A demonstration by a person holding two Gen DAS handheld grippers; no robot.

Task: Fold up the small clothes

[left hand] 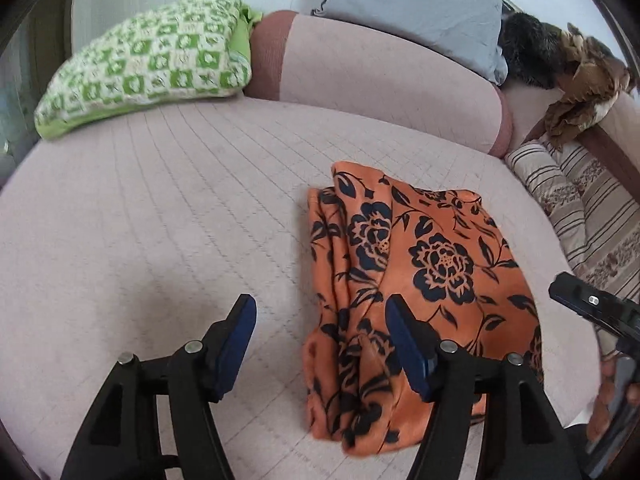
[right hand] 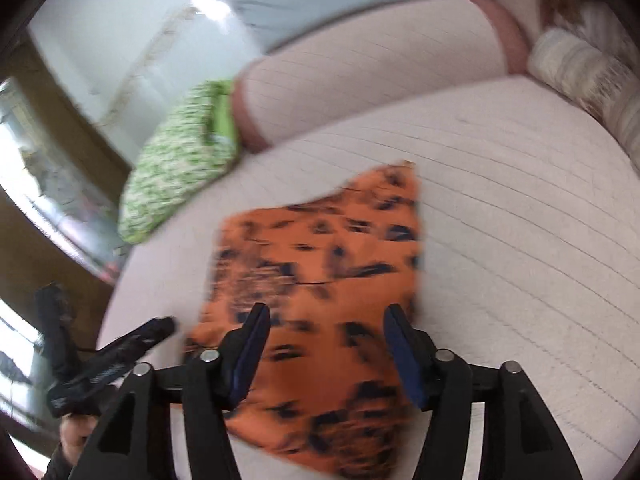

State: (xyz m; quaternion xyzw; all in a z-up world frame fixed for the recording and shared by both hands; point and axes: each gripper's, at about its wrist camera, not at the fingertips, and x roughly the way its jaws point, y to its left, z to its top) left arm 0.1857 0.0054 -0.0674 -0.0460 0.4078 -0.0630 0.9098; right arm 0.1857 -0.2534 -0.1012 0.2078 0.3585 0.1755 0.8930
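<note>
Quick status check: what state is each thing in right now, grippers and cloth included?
left gripper: open, holding nothing
right gripper: open, holding nothing, above the cloth
orange floral cloth: folded, lying loose on the pink sofa cover
green checked cushion: lying against the backrest

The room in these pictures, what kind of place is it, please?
Most likely a home living room or bedroom. An orange floral garment lies on a quilted pink sofa or bed, with a green checked cushion and a grey pillow behind it. Both grippers, left and right, are open.
</note>
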